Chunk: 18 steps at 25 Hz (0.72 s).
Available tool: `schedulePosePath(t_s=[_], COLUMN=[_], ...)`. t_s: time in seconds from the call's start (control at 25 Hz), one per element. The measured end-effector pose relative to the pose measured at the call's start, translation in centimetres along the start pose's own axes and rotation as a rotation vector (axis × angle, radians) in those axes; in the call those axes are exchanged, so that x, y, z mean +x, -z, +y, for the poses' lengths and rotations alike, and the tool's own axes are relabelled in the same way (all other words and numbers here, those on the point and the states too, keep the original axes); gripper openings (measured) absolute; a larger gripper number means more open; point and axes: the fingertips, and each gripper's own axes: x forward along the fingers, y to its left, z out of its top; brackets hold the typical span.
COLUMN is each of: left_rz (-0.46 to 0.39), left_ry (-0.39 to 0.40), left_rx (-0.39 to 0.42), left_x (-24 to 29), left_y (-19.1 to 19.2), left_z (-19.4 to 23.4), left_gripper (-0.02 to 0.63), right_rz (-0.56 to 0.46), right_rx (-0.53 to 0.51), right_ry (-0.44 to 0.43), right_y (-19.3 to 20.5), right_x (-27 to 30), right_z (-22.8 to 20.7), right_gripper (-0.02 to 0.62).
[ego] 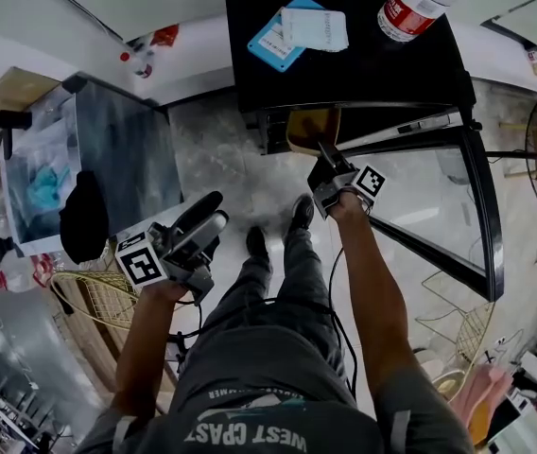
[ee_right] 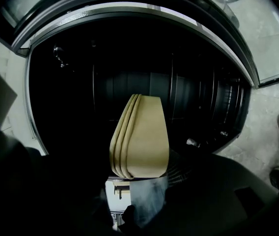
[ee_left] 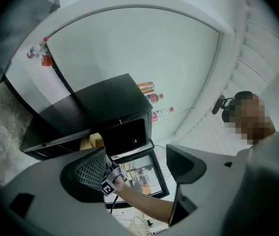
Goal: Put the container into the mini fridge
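Jaws of the right gripper [ego: 325, 162] are clamping a tan container [ego: 312, 129] in the head view, holding it at the open fridge's [ego: 354, 74] mouth, while the left gripper [ego: 210, 218] is hovering well apart, over the floor [ego: 221, 159]. In the left gripper view, its jaws are standing wide, nothing between them. In the right gripper view, the gripped container is sitting before the dark fridge interior.

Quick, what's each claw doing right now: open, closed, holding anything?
Left claw: open, nothing between its jaws.
Right claw: closed on the tan container.
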Motion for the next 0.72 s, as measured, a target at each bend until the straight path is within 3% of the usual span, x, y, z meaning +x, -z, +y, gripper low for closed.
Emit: schedulePosePath(t_s=[0.72], left_rz=[-0.029], left_ry=[-0.032], left_rx=[-0.01], left_x=[-0.2], left_y=[-0.6], left_z=[1.3], left_gripper=[0.387], right_rz=[-0.057], right_rx=[-0.014], right_ry=[0.043], right_y=[-2.8], right_x=[3.9], right_z=[-2.1], right_gripper=[0.311])
